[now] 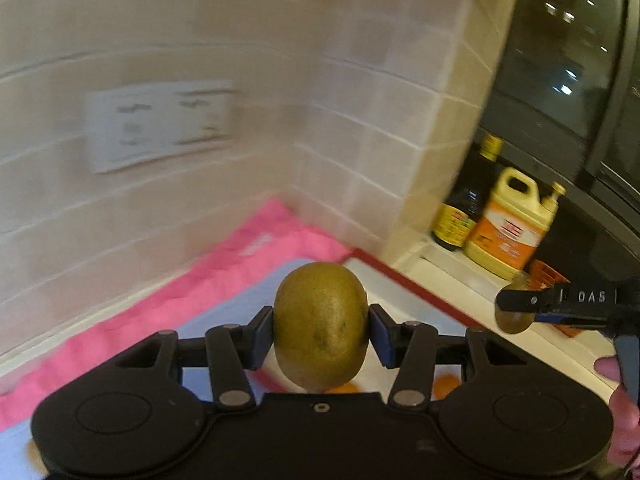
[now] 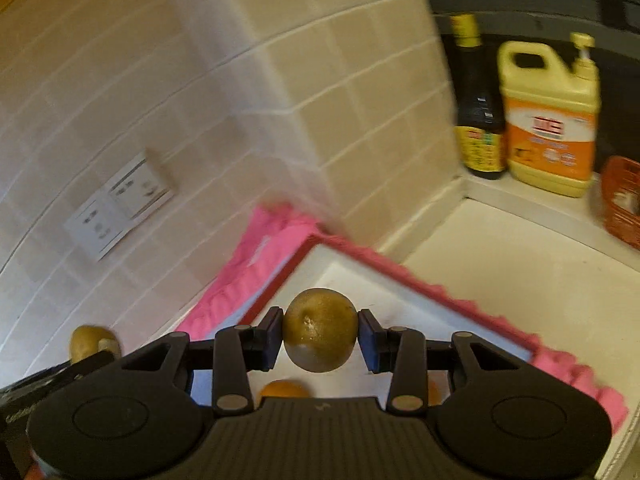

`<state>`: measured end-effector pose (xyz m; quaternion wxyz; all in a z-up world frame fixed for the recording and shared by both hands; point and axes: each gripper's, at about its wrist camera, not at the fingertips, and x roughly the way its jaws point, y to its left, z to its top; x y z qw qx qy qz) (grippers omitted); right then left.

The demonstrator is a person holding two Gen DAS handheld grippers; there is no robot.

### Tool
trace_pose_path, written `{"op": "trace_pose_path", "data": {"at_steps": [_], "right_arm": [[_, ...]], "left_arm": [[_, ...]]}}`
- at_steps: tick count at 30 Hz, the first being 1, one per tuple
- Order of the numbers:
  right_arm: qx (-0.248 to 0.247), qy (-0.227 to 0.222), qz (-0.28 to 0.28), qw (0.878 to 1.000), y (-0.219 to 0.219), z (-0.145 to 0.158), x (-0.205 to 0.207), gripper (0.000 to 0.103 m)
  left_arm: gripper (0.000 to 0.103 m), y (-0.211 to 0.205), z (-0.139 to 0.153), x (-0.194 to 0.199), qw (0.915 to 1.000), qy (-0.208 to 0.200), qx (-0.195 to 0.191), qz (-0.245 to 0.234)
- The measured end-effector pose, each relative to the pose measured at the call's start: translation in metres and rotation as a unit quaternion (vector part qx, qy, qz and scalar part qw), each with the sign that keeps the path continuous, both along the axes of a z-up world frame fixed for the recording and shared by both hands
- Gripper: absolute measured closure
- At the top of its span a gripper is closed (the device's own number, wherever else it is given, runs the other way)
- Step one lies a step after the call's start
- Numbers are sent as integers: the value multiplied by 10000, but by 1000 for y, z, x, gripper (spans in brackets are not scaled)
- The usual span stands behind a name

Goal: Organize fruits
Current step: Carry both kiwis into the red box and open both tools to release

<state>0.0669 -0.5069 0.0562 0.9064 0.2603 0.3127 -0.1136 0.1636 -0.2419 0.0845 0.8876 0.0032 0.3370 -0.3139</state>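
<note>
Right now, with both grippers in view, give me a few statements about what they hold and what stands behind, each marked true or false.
1. The left gripper is shut on a kiwi. True.
2. The right gripper is open and holds nothing. False: it is shut on a second kiwi.
3. A dark bottle stands beside a yellow jug. True.
4. The mat has a green border. False: the border is pink.
5. The jug's label is blue. False: it is orange.
6. A socket plate sits on the tiled wall. True.
</note>
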Motion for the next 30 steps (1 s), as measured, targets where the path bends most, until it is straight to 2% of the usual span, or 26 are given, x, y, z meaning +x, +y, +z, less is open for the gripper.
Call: {"op": "trace_pose_path", "data": {"at_steps": [7,11,17,20,25,30], "right_arm": [[336,321,-224,9987,-34,-31,11,61],[496,524,-168,9973,-37,-56,23,61],[426,850,-38,9955,-24,-95,50,61],[549,1034,18,9931,-20,-115,62,61],[295,1198,-33,9924,-13,-127,71,61],[284,1253,-99,9917,-14,-131,74,61]], "left_arm": [[44,-80,-43,38,9964,402,388,-634],[44,-104,-71,55,9930,661,563,-802],[44,-115,-107,81,9895,1001,702,-767],[44,-116,-121,90,9878,1136,779,-732],[43,-112,-134,94,9864,1238,780,-746],[43,-113,-140,99,9857,1291,798,-739]]}}
